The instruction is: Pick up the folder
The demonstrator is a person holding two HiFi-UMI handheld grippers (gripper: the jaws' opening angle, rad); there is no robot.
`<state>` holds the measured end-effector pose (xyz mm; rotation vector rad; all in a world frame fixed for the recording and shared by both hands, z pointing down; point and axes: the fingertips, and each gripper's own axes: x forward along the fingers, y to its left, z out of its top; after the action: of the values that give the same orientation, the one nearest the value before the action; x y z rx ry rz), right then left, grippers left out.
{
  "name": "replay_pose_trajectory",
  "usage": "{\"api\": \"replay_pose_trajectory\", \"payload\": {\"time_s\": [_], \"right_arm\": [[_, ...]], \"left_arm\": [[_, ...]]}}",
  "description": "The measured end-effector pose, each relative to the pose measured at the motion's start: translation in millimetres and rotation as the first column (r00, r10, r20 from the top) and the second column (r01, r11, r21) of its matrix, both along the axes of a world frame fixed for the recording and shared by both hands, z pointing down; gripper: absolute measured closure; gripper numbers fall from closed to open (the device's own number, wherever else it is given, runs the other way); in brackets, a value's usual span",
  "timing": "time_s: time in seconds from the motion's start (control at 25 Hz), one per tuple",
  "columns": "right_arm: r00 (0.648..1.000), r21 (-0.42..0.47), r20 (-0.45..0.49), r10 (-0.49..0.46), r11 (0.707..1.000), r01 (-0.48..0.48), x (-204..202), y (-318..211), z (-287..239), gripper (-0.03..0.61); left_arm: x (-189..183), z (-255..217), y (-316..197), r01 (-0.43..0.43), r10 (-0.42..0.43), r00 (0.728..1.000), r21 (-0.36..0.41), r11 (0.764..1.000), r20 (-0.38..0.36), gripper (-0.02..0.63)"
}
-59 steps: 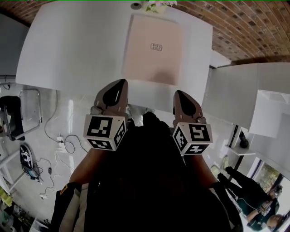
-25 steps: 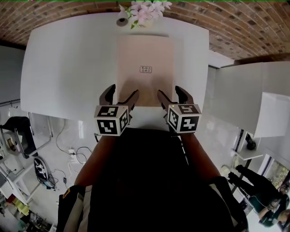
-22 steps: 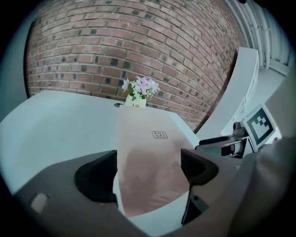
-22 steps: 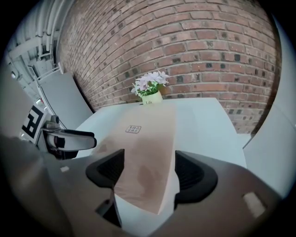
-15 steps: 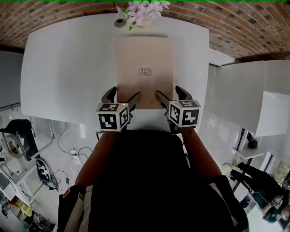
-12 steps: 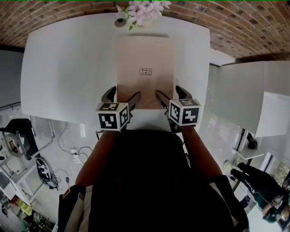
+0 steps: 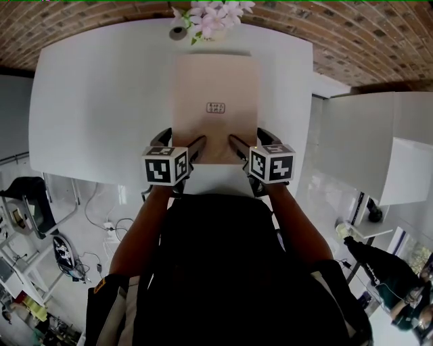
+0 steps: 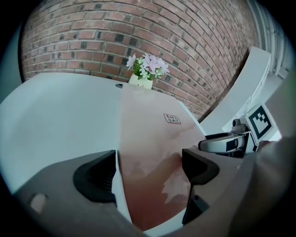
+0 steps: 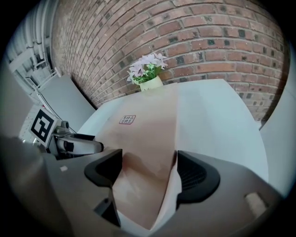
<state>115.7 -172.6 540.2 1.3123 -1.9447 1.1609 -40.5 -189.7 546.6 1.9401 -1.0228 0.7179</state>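
Note:
A tan folder (image 7: pixel 215 88) with a small label lies flat on the white table (image 7: pixel 101 101), its near edge toward me. My left gripper (image 7: pixel 181 138) hangs open over the folder's near left corner. In the left gripper view the folder (image 8: pixel 152 134) runs between the wide jaws of the left gripper (image 8: pixel 149 162), and neither pad touches it. My right gripper (image 7: pixel 247 136) stands over the near right corner. Its jaws are closing, with the folder (image 9: pixel 143 129) corner between the pads of the right gripper (image 9: pixel 149 162) but not pressed.
A small vase of pink flowers (image 7: pixel 211 15) stands at the table's far edge by the brick wall, with a small round object (image 7: pixel 177 32) beside it. A white cabinet (image 7: pixel 365 135) stands to the right. Cables and gear lie on the floor at the left (image 7: pixel 40 230).
Both grippers came forward from in front of the table to the folder's near corners and sank lower. Their jaws spread wide apart.

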Motion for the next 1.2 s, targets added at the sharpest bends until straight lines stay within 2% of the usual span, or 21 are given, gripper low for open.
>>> {"api": "replay_pose_trajectory", "payload": {"time_s": [0.24, 0.48, 0.6, 0.84, 1.2], "right_arm": [[1.0, -0.016, -0.016, 0.001, 1.0, -0.001, 2.9, 2.2, -1.7, 0.218], [1.0, 0.019, -0.002, -0.003, 1.0, 0.003, 9.6, 9.8, -25.9, 0.224], [1.0, 0.057, 0.011, -0.01, 0.998, 0.01, 11.4, 14.2, -42.4, 0.225], [0.998, 0.193, 0.024, -0.055, 0.98, 0.05, 21.0, 20.5, -86.3, 0.225], [0.988, 0.377, 0.037, -0.152, 0.917, 0.127, 37.0, 19.4, -148.4, 0.224]], "left_arm": [[3.2, -1.2, 1.6, -0.003, 0.003, 1.0, -0.024, 1.0, -0.003, 0.173], [8.7, -23.2, 15.0, 0.062, -0.062, 0.997, 0.004, 0.998, -0.036, 0.175], [11.4, -40.8, 21.0, 0.081, -0.079, 0.996, 0.048, 0.996, -0.039, 0.175], [23.5, -88.6, 29.7, 0.097, -0.093, 0.995, 0.173, 0.98, -0.031, 0.175], [39.3, -155.3, 42.9, 0.166, -0.172, 0.985, 0.342, 0.925, -0.013, 0.175]]}}
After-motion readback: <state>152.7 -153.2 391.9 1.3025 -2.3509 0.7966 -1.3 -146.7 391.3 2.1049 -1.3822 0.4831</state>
